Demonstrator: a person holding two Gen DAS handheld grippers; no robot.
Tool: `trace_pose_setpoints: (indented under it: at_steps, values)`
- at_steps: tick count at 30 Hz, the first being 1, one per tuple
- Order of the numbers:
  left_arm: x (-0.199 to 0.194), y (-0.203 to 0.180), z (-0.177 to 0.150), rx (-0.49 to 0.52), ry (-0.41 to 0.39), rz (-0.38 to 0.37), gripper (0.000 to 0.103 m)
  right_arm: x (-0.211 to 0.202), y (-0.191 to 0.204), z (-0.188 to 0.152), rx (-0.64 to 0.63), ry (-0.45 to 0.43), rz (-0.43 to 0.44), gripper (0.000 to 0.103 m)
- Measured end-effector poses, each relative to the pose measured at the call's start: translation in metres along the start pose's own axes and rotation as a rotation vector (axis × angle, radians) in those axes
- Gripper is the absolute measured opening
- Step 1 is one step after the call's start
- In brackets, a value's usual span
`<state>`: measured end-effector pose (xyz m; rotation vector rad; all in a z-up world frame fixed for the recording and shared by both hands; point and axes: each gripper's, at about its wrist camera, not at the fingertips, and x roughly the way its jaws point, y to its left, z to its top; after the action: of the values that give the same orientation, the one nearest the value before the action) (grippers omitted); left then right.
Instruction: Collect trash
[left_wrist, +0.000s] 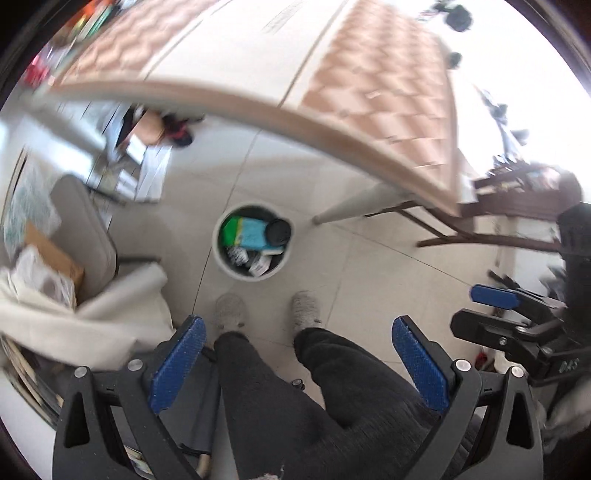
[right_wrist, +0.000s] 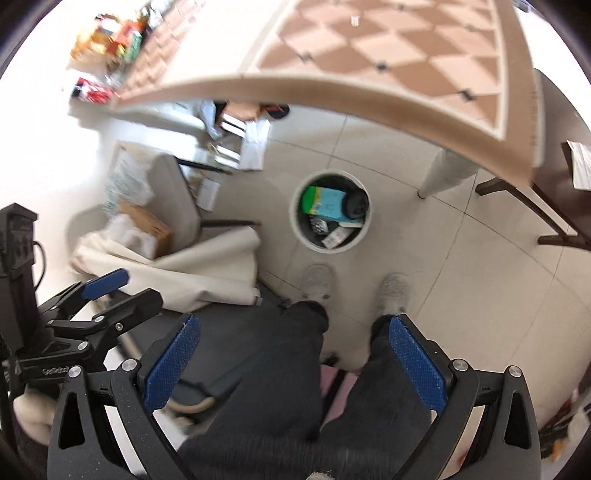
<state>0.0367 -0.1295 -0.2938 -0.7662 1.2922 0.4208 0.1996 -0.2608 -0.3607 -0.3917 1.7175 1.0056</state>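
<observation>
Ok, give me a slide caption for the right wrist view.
Open right tool above seated person's legs, facing a round white trash bin holding discarded packaging, near a checkered table.

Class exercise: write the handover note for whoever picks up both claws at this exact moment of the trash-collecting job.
Left claw: open, empty, held over the person's lap.
Right claw: open, empty, also over the lap.
Trash bin: on the floor ahead of the feet, near the table leg. It already holds a green and blue package, a dark round item and some small wrappers.
Done: several pieces binned.
Left: nothing is in either claw; look for remaining trash. The tabletop part in view seems nearly bare.
</observation>
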Motion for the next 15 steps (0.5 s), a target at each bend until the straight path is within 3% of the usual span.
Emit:
trace_pose_setpoints:
  at_steps: [6, 15]
  values:
    - [-0.061, 0.003, 0.004, 0.137, -0.039, -0.096, 0.103, -0.067, 0.039, -0.035, 0.077, -0.103, 0.058, 0.103]
    - [-0.116, 0.023, -0.008, 0.247, -0.045, -0.199, 0.103, -0.110, 0.109, -0.089, 0.187, -0.225, 0.074, 0.103]
